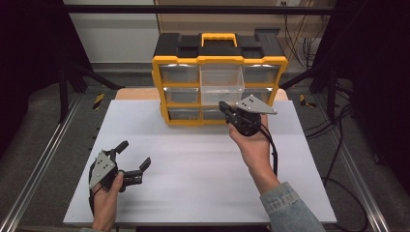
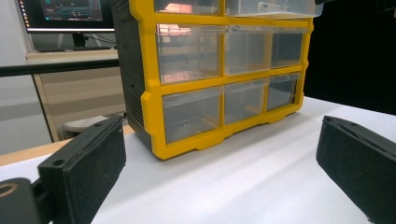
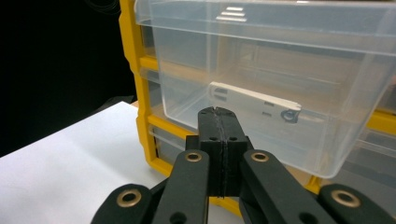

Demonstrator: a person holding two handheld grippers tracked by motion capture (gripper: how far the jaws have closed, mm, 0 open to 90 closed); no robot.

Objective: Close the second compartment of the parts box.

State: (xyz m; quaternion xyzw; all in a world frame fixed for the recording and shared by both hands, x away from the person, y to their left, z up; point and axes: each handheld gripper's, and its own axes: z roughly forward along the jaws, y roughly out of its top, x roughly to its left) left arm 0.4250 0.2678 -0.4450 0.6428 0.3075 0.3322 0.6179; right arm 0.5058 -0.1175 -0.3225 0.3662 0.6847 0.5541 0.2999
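Drawer (image 3: 280, 88) sits pulled out of the middle column of the yellow organizer (image 1: 159, 82), near the top centre of the high view. It's clear plastic, and in the right gripper view you can see a flat white piece (image 3: 252, 100) lying inside it, with some small grey marks on it that are too tiny to read. No brand or label readable anywhere on the organizer either, just a yellow frame, black top and a yellow handle (image 1: 219, 37).

Right tongs (image 3: 218, 112) are clenched tight with nothing between them, tips just in front of the drawer's front wall, lower centre of that view. Can't tell if they actually touch it. In the high view they're right of centre, held up by a hand in a denim sleeve (image 1: 287, 208).

Left tongs (image 1: 134, 157) are released, jaws wide apart, resting low at the lower left of the white surface (image 1: 193, 183), well apart from the organizer.

Upper left of the left gripper view has a monitor (image 2: 70, 14), text on it too blurry to read.
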